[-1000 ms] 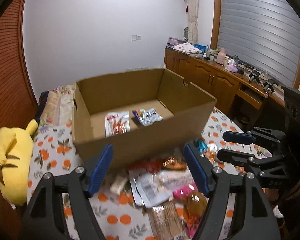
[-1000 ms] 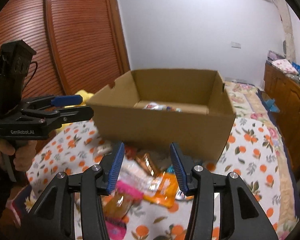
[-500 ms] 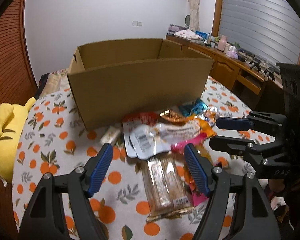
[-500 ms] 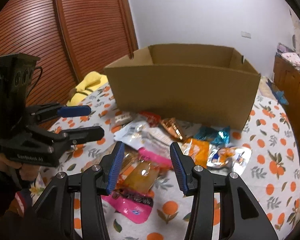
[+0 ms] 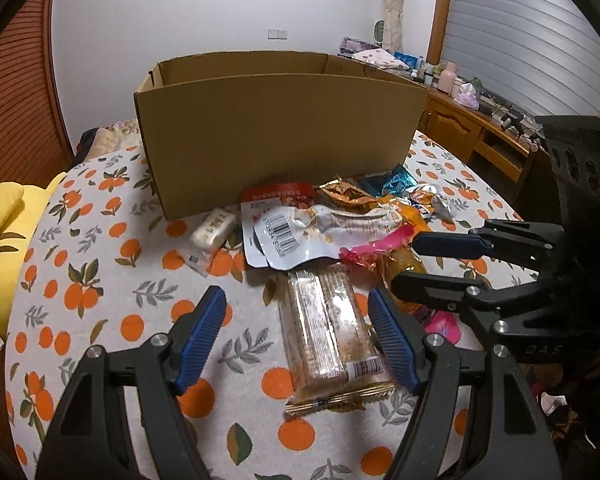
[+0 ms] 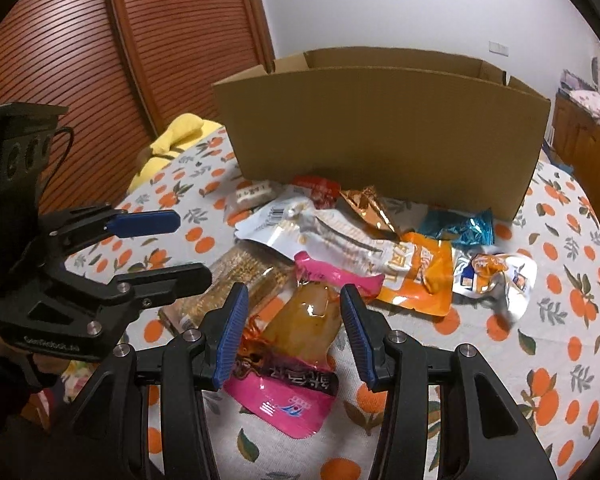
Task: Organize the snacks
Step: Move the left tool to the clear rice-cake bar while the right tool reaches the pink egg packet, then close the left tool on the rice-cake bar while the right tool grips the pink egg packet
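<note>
On the table [image 5: 100, 304], over a cloth printed with oranges, a heap of snacks lies in front of a cardboard box [image 5: 276, 136]. The box stands open at the top, its near wall facing both grippers, and the snacks touch or nearly touch its base.

The left gripper [image 5: 296, 336] hangs low over the near edge of the heap with its jaws apart and nothing between the pads. Just ahead of it lies a clear pack of cereal bars [image 5: 328, 332], lengthwise toward the box, closer to the right-hand finger. Beyond that sits a silver pouch [image 5: 300, 232] with a barcode, a red pack [image 5: 278, 198] tucked under it against the box, and a small white bar [image 5: 214, 228] off to the left.

The right gripper [image 6: 290, 336] is beside the left one, also tilted down, jaws parted more narrowly and gripping nothing. Below and between its fingers lies a pink pouch [image 6: 296, 344] with amber contents, but the pads stand clear of it. Further on are an orange pack [image 6: 420, 280], a teal wrapper [image 6: 464, 228] near the box, a bronze foil wrapper [image 6: 368, 208] and a crumpled silver-and-orange pack [image 6: 496, 276] to the right.

A yellow plush toy [image 5: 4, 248] rests at the table's left edge, against the wooden shutters.
</note>
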`<action>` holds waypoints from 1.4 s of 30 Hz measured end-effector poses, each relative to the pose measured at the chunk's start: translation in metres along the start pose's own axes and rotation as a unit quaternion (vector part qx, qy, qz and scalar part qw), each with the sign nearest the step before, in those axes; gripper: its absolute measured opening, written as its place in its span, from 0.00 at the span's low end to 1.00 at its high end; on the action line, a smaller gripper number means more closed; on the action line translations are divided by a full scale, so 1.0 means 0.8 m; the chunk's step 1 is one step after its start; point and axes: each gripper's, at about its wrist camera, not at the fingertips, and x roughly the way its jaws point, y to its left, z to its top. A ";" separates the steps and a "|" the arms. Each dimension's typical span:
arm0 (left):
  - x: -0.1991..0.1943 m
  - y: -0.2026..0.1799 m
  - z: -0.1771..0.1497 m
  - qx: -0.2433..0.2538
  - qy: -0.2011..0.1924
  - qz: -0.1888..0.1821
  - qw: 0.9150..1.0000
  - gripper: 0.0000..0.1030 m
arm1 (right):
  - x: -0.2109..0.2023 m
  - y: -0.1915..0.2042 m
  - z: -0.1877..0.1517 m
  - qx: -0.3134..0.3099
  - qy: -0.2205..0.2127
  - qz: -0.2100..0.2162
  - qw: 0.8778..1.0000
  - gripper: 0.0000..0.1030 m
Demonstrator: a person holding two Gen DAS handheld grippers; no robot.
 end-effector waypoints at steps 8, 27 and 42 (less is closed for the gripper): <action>0.009 -0.005 -0.010 0.000 0.009 -0.001 1.000 0.72 | 0.006 0.004 -0.003 -0.014 0.011 -0.026 1.000 0.49; 0.045 -0.034 -0.005 0.026 0.052 -0.009 0.998 0.67 | -0.020 -0.023 -0.035 -0.021 0.028 -0.045 0.998 0.44; 0.033 -0.026 -0.010 0.026 0.049 0.001 0.998 0.40 | -0.020 -0.030 -0.037 -0.010 0.036 -0.055 0.998 0.56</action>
